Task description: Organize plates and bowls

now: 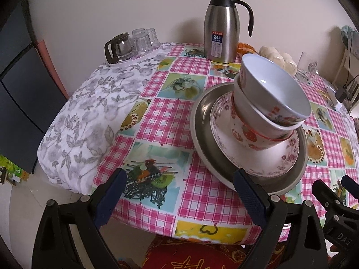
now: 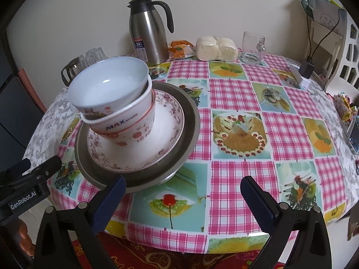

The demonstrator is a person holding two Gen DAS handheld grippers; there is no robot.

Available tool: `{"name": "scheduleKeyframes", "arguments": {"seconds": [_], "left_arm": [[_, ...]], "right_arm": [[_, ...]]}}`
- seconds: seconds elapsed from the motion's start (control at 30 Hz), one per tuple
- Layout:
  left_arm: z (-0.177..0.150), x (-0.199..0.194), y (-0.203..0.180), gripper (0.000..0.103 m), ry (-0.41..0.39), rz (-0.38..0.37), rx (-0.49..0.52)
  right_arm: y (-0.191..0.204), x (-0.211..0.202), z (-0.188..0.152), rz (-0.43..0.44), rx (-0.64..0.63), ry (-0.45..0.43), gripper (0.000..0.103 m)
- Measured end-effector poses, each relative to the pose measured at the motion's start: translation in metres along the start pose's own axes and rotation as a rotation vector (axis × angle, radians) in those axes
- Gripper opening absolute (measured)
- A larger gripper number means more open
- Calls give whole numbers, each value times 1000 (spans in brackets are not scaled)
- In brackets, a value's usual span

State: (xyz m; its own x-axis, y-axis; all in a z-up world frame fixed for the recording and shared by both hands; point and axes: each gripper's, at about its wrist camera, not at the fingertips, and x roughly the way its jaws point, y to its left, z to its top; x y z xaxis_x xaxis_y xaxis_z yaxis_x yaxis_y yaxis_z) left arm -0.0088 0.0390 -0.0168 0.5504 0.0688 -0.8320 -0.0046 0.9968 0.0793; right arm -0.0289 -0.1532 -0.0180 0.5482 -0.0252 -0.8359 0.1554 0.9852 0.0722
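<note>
The stack of dishes sits near the front edge of the round table (image 2: 235, 94): a metal plate (image 2: 193, 121) at the bottom, a floral-rimmed plate (image 2: 166, 130) inside it, then a bowl with red fruit prints (image 2: 132, 132), a bowl marked MAX (image 2: 125, 121) nested in that, and a white bowl (image 2: 107, 87) tilted on top. The left gripper (image 1: 179, 192) is spread wide with nothing between its blue pads (image 1: 249, 192); its right pad lies in front of the metal plate's near rim, though whether it touches cannot be told. The right gripper (image 2: 181, 198) is likewise wide open and empty, hovering over the table's front edge with its left pad just beside the metal plate. The lower bowls are mostly hidden by those above. The table wears a pink checked cloth (image 2: 226, 94) with food pictures; a grey floral cloth (image 1: 89, 116) covers its left side. Behind stand a steel thermos jug (image 1: 221, 27), a glass pot (image 1: 119, 47) with upturned glasses (image 1: 144, 39), wrapped buns (image 2: 216, 48) and a glass mug (image 2: 253, 44), against a plain pale wall (image 1: 112, 6).
</note>
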Motion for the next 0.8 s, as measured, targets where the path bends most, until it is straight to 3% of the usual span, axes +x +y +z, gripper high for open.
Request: {"name": "scheduleKeyframes", "arguments": {"seconds": [0.8], "left_arm": [[-5,10,-5,96,62,4,39]], "right_arm": [[-12,4,-8,-27,18,17,103]]}}
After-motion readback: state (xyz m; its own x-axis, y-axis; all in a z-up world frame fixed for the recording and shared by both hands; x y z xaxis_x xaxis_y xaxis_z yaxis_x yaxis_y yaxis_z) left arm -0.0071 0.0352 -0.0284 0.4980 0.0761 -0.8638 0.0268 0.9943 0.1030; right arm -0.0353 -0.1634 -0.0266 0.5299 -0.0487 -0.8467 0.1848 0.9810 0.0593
